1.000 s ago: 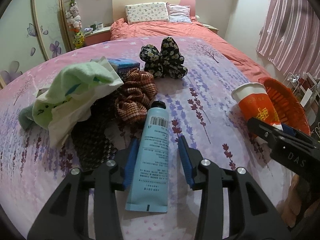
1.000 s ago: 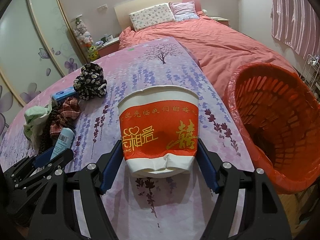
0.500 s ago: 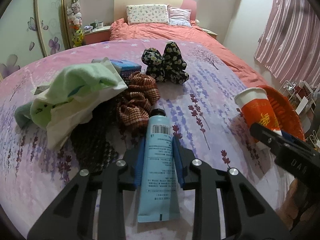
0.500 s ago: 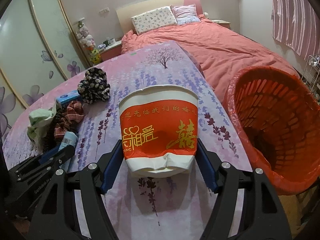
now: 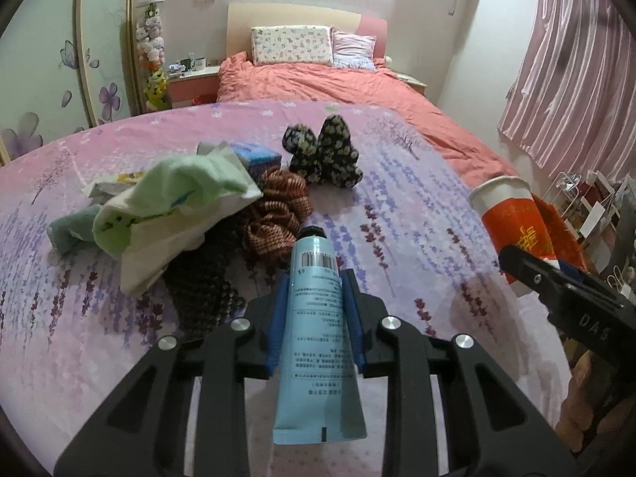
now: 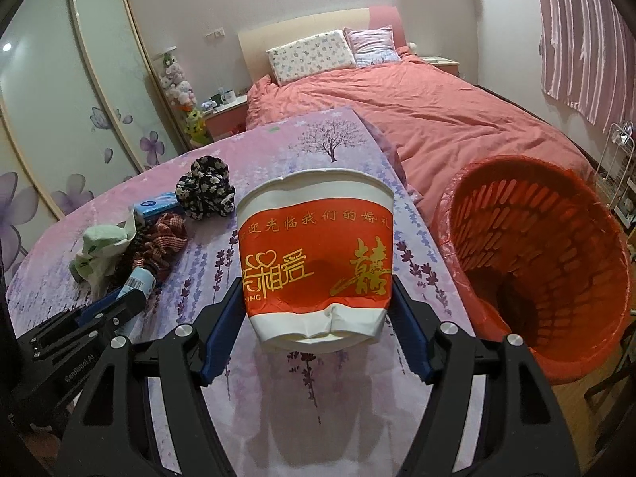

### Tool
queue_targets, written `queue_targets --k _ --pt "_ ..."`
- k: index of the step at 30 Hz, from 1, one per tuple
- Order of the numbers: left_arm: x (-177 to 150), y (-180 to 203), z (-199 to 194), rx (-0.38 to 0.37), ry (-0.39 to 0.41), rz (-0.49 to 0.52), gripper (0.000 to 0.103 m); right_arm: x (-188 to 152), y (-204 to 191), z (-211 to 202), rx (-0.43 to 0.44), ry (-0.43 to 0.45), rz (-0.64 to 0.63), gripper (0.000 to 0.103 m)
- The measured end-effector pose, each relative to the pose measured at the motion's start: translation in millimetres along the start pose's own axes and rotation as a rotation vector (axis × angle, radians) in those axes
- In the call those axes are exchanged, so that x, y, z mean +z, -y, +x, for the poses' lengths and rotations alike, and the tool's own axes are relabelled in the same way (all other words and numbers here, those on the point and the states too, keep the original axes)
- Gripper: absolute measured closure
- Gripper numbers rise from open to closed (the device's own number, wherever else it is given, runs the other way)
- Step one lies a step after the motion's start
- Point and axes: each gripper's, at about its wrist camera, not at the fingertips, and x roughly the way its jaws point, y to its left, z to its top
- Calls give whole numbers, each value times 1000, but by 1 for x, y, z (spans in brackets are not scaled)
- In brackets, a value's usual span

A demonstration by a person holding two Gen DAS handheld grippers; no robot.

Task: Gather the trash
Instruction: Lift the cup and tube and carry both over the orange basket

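My left gripper [image 5: 316, 290] is shut on a light blue tube [image 5: 318, 338] with a black cap and holds it above the purple floral table [image 5: 417, 238]. My right gripper [image 6: 318, 310] is shut on a red and white paper cup [image 6: 316, 262], dented at its base, lifted off the table. The cup also shows at the right of the left wrist view [image 5: 512, 218]. A red mesh trash basket [image 6: 556, 270] stands just right of the cup, beside the table edge. The left gripper and tube show at the lower left of the right wrist view [image 6: 135, 286].
On the table lie a green and white plastic bag [image 5: 171, 206], a brown woven scrunchie [image 5: 278, 214], a dark knit cloth [image 5: 202, 286], a blue box [image 5: 258, 157] and a black floral scrunchie [image 5: 322, 155]. A bed [image 6: 437, 111] stands behind.
My left gripper closed on the blue tube and lifted it off the table. My right gripper kept its hold on the cup and rose a little.
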Motion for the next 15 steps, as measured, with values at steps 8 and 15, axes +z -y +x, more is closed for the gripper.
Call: queue_targets --k 8,15 --pt "17 19 -41 -45 95 19 75 12 6 -30 -3 79 2 34" --pt "33 51 -70 -102 159 50 75 17 23 -60 -32 151 16 34"
